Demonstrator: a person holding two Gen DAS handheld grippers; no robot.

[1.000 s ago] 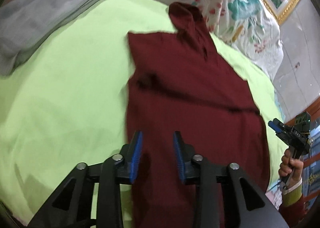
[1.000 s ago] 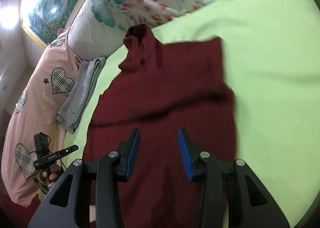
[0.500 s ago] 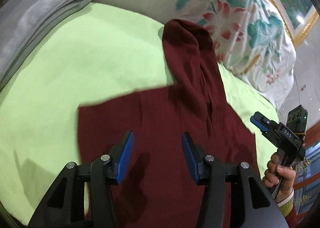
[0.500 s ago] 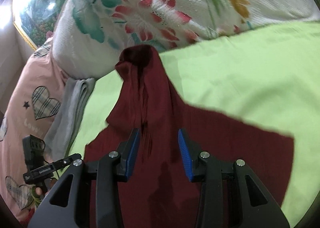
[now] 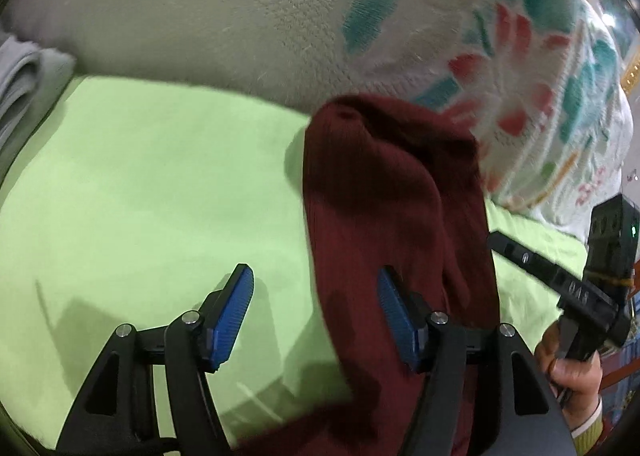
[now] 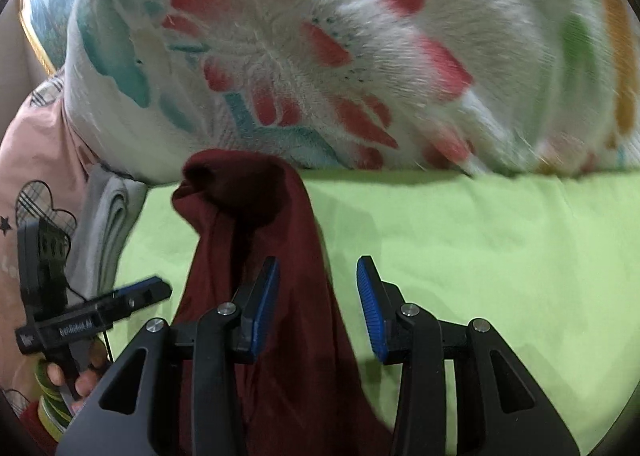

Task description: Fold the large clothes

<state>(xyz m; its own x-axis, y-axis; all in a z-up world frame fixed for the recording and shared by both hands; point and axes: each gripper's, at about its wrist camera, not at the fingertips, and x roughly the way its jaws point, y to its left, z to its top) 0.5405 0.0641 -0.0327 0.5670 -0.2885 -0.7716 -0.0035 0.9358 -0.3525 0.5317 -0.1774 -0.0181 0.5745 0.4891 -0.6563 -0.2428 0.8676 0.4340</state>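
So the maroon sweater (image 5: 384,216) lies on the green bed sheet (image 5: 140,196), long axis running 6 to 12 toward the floral blanket (image 6: 320,56). From our left claw (image 5: 316,316) it sits at 1 o'clock, jaws opening, nothing pinched. Right claw (image 6: 318,306) is spread and empty, fabric at 11. Only the right view shows the heart-print pillow (image 6: 36,196).

Dim, warm indoor light — soft shadows under hand-held gripper (image 5: 316,312); motion blur, dark fisheye corners.
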